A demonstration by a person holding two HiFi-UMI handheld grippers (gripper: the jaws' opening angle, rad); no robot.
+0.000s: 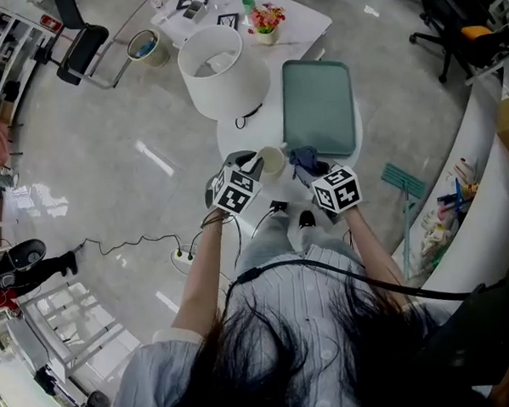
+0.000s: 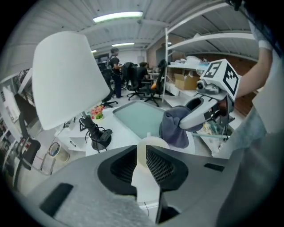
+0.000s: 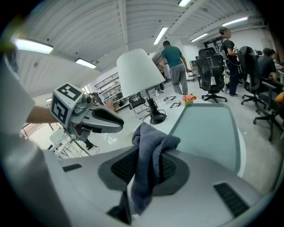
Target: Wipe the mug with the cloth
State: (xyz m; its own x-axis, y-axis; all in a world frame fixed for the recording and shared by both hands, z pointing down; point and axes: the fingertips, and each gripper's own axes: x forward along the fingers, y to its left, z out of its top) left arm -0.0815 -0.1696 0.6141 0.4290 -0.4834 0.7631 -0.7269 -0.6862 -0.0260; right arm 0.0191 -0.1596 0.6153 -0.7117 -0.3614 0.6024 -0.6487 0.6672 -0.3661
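Note:
A cream mug [image 1: 272,162] is held over the near part of the round white table [image 1: 234,140]. My left gripper [image 1: 254,168] is shut on the mug's wall. In the left gripper view the mug [image 2: 150,146] sits between the dark pads of the left gripper [image 2: 142,155]. My right gripper [image 1: 314,171] is shut on a grey-blue cloth [image 1: 305,161], which hangs just right of the mug. In the right gripper view the cloth [image 3: 148,150] drapes from the jaws of the right gripper [image 3: 146,163]. Mug and cloth are close together; I cannot tell whether they touch.
A table lamp with a big white shade [image 1: 222,72] stands at the table's far left, its black base [image 2: 100,137] behind the mug. A green mat [image 1: 317,106] lies at the far right. A small flower pot [image 1: 266,23] sits on another table beyond.

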